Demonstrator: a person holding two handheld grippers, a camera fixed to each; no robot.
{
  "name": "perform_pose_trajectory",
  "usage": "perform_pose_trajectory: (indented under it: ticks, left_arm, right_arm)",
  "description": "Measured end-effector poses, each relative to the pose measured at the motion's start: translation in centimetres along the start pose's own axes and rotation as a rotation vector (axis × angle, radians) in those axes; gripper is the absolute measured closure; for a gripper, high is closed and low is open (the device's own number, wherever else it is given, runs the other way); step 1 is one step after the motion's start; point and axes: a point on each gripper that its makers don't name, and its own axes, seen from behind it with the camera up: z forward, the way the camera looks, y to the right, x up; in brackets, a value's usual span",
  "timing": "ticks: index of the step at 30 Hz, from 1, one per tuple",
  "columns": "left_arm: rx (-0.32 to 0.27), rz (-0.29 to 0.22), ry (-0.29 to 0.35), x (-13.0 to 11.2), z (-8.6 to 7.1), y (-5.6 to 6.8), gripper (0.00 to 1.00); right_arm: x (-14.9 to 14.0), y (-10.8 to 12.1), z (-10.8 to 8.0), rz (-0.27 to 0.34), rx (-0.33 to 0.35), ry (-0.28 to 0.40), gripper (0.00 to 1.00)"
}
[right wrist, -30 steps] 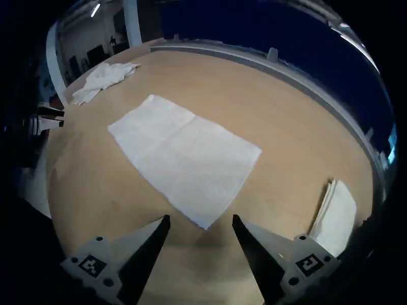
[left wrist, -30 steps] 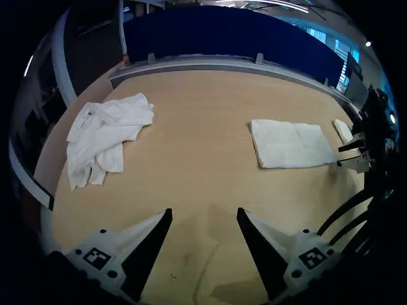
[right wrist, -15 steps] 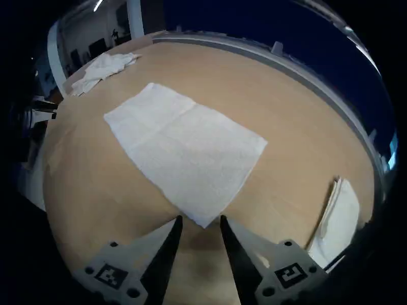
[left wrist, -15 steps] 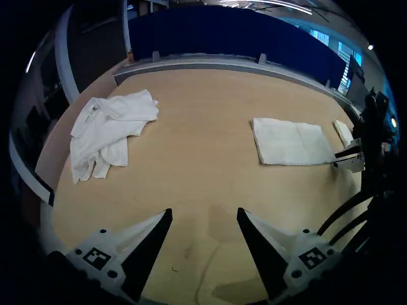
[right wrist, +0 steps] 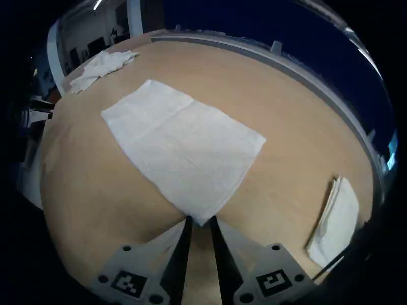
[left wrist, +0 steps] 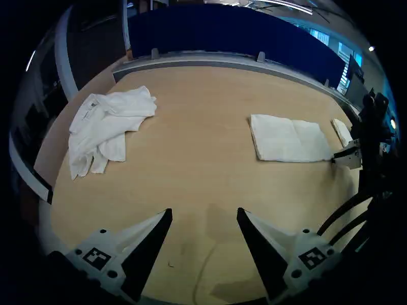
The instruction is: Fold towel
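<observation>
Towel [right wrist: 183,147] lay flat on tabletop [left wrist: 203,168]; judged light, limp, prone to drag. Right gripper [right wrist: 199,227] nearly closed around towel's near corner, pinch unconfirmed. Left gripper [left wrist: 203,216] spread, well apart from towel. Best hold: corners.

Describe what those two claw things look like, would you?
Each is a pair of long wedge-shaped fingers tapering to a point, white outside with black inner faces. The left gripper and right gripper both carry a square black-and-white marker near each finger's base, with small dark dots beside it.
</observation>
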Motion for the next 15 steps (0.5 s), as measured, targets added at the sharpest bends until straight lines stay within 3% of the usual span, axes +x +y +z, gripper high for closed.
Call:
perform_pose_trajectory:
  ticks: [7, 15]
  left_arm:
    - [-0.004, -0.001, -0.004, -0.27, -0.06, 0.22, 0.06]
    - [-0.008, -0.002, -0.003, -0.21, -0.18, 0.3, 0.06]
  right_arm:
    - [0.04, 0.12, -0.02, 0.016, 0.0, 0.0, 0.95]
    - [0.58, 0.03, -0.31, 0.036, -0.004, 0.021, 0.96]
